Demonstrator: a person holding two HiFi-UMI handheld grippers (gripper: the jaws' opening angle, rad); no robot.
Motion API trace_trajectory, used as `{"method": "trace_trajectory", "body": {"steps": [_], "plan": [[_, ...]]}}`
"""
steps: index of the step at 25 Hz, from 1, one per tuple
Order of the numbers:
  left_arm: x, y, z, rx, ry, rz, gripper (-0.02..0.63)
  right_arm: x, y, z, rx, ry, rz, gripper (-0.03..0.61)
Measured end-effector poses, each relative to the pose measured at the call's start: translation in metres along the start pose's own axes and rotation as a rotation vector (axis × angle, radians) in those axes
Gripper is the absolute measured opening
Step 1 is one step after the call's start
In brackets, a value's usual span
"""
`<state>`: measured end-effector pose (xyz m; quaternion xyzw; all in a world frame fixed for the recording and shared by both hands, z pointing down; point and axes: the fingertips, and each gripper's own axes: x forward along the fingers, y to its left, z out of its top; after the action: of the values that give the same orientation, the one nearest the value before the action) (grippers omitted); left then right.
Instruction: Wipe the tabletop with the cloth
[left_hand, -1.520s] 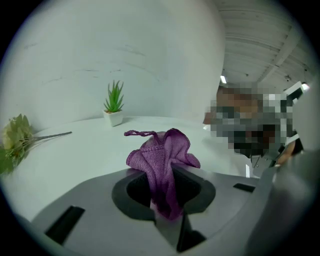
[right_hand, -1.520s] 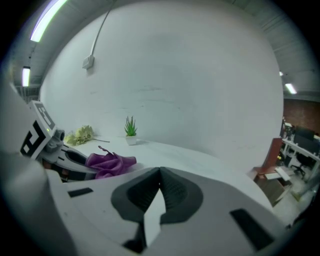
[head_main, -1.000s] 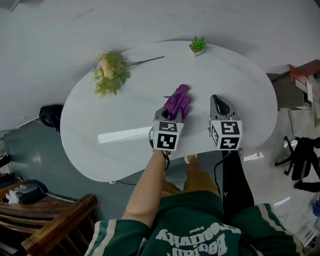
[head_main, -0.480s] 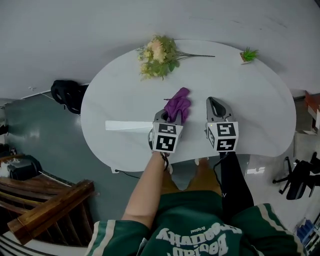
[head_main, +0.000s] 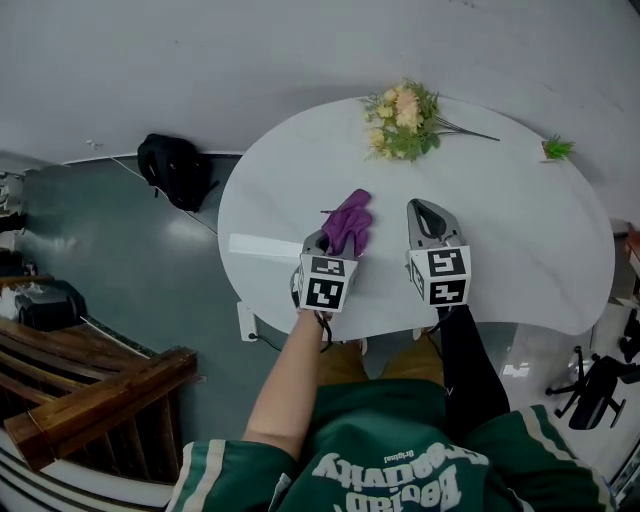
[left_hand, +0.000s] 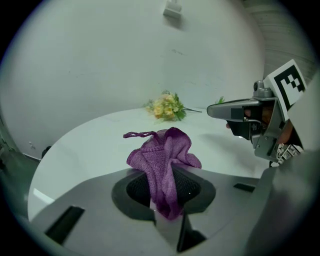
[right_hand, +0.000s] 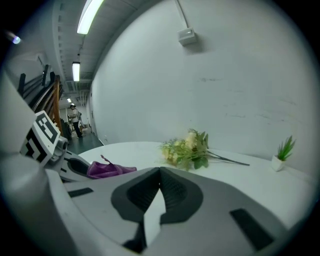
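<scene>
Left gripper (left_hand: 167, 212) pinches the cloth (left_hand: 165, 157), right gripper (right_hand: 159, 172) closed empty.

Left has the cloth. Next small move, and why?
Probably lower the left gripper until the purple cloth presses onto the tabletop. Its jaws are shut on the cloth, which is bunched and stands up instead of lying spread, so wiping contact looks doubtful.
</scene>
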<state>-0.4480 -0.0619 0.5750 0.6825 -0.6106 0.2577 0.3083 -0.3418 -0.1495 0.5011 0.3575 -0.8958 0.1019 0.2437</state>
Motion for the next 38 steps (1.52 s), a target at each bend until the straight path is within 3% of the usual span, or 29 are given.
{"method": "trace_trajectory", "body": {"steps": [12, 19, 24, 26, 31, 38], "plan": [[-0.089, 0.156, -0.072, -0.106, 0.011, 0.167, 0.089, 0.043, 0.121, 0.033, -0.079, -0.008, 0.091, 0.005], [-0.138, 0.224, -0.119, -0.202, 0.028, 0.284, 0.089, 0.052, 0.151, 0.046, -0.128, -0.011, 0.120, 0.005], [-0.167, 0.261, -0.143, -0.234, 0.096, 0.444, 0.089, 0.044, 0.153, 0.055, -0.136, -0.025, 0.113, 0.005], [-0.175, 0.261, -0.138, -0.219, 0.079, 0.466, 0.089, 0.039, 0.144, 0.053, -0.127, -0.031, 0.100, 0.005], [-0.178, 0.223, -0.094, -0.118, -0.027, 0.412, 0.089, 0.013, 0.110, 0.039, -0.123, -0.015, 0.064, 0.005], [-0.126, 0.112, -0.026, -0.068, -0.125, 0.281, 0.089, -0.048, 0.000, 0.014, -0.060, -0.033, -0.073, 0.005]]}}
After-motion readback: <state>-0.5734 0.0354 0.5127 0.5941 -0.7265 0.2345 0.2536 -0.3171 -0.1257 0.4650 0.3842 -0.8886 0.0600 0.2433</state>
